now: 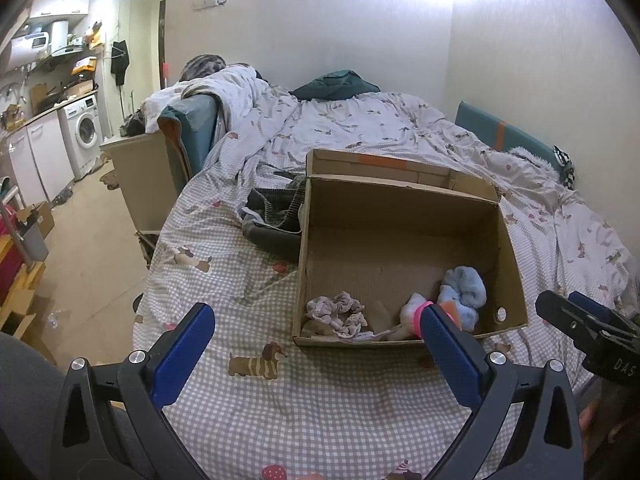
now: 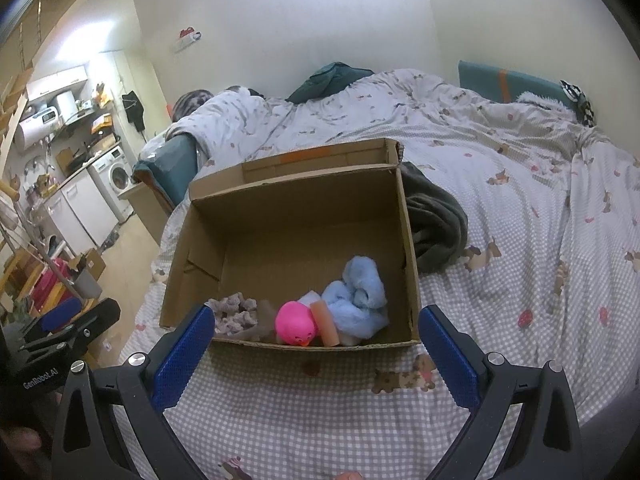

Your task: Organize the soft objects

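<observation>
An open cardboard box (image 1: 404, 216) (image 2: 296, 208) sits on the bed. Its near end holds a light blue fluffy cloth (image 1: 466, 288) (image 2: 360, 296), a pink round toy (image 2: 296, 324) (image 1: 418, 314), an orange cylinder (image 2: 326, 322) and a frilly beige cloth (image 1: 340, 312) (image 2: 236, 312). My left gripper (image 1: 320, 336) hangs open and empty over the bedspread just in front of the box. My right gripper (image 2: 316, 340) is open and empty too, at the box's near wall. Each gripper shows at the edge of the other's view, the right gripper (image 1: 576, 320) and the left gripper (image 2: 76, 320).
A dark grey garment (image 1: 276, 216) (image 2: 436, 224) lies against the box's far side. A checked duvet with dog prints (image 1: 304, 408) (image 2: 520, 240) covers the bed, rumpled toward the wall. Teal cushions (image 1: 500, 130), a washing machine (image 1: 86, 128) and floor clutter sit left.
</observation>
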`<state>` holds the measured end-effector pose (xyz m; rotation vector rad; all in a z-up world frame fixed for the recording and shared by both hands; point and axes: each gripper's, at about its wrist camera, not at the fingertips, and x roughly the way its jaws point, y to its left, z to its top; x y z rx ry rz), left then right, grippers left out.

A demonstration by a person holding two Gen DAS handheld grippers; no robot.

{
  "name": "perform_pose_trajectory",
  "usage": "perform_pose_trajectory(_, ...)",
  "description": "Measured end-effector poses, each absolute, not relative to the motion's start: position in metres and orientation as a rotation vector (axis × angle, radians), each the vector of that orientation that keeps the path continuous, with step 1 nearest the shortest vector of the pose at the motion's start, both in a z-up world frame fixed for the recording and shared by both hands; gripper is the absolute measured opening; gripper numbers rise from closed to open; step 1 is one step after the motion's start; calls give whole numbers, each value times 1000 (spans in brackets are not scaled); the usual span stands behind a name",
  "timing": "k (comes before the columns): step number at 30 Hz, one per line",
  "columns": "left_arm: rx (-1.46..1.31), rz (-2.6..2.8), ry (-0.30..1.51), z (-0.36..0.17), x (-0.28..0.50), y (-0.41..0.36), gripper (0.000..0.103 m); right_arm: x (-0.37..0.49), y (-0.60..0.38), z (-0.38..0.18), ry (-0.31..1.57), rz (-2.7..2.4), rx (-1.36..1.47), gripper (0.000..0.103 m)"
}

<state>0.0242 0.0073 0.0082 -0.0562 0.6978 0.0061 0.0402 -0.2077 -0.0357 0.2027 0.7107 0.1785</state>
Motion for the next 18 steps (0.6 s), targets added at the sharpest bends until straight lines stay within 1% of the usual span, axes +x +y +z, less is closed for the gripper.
perform_pose_trajectory(18,-63,10,700,8,24,11,102,39,-207,-35,710,182,198,103)
